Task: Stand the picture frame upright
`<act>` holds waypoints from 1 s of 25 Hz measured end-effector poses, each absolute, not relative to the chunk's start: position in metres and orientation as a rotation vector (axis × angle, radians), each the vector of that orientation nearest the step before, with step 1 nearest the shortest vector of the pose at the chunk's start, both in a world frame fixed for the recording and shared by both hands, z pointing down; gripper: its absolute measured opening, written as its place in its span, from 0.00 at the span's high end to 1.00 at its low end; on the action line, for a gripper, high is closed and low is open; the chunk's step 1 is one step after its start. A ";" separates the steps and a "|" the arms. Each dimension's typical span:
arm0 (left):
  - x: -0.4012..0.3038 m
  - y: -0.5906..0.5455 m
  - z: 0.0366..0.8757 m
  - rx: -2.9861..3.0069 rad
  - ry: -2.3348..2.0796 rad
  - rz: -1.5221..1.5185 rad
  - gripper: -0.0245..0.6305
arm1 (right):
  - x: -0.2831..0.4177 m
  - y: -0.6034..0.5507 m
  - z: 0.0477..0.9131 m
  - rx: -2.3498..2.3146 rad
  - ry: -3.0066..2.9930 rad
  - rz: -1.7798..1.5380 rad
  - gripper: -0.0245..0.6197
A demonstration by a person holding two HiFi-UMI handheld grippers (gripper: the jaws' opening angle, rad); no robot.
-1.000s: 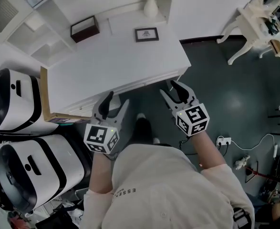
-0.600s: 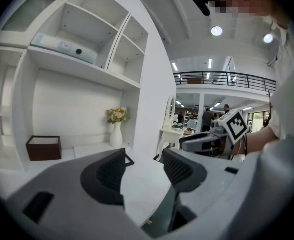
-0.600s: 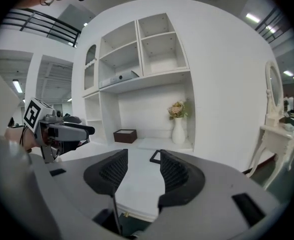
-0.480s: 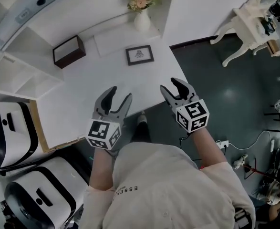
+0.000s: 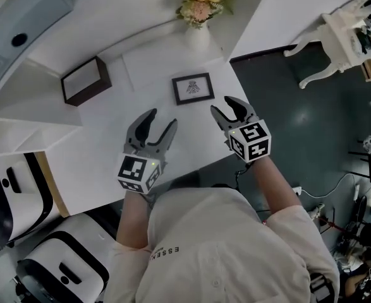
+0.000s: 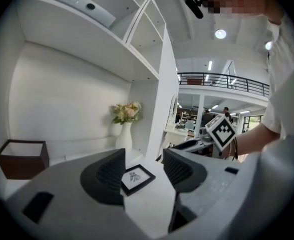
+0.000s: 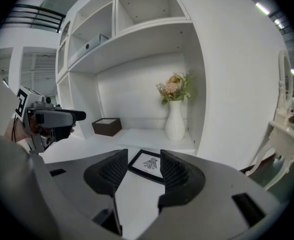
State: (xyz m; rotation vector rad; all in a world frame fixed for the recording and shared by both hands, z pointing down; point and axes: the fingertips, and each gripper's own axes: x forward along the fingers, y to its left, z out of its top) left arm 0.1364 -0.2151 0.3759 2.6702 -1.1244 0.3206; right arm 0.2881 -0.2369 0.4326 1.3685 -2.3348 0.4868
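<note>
A small black picture frame (image 5: 193, 88) with a line drawing lies flat on the white desk (image 5: 103, 150), near its right edge; it shows again between the jaws in the left gripper view (image 6: 136, 179) and the right gripper view (image 7: 149, 164). My left gripper (image 5: 159, 123) hovers over the desk, below and left of the frame, jaws open and empty. Just right of the frame's lower corner, my right gripper (image 5: 231, 106) is also open and holds nothing. Neither gripper touches the frame.
A white vase with flowers (image 5: 198, 19) stands behind the frame against the wall. A dark brown box (image 5: 85, 81) sits at the desk's back left. Shelves rise above the desk (image 7: 136, 14). A white side table (image 5: 337, 36) stands on the dark floor at right.
Both grippers have moved forward from the desk's front edge to over the desk, closing on the frame. Their jaws stayed open. The frame has not moved.
</note>
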 end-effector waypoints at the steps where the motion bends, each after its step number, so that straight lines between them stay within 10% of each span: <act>1: 0.136 -0.222 0.381 2.664 -1.118 0.317 0.61 | 0.288 -0.246 0.443 1.356 -2.315 0.500 0.63; 18: 0.128 -0.283 0.441 2.611 -1.092 0.325 0.61 | 0.303 -0.343 0.581 1.258 -2.024 0.739 0.63; 25: 0.129 -0.287 0.448 2.603 -1.080 0.327 0.61 | 0.305 -0.346 0.598 1.251 -1.964 0.773 0.79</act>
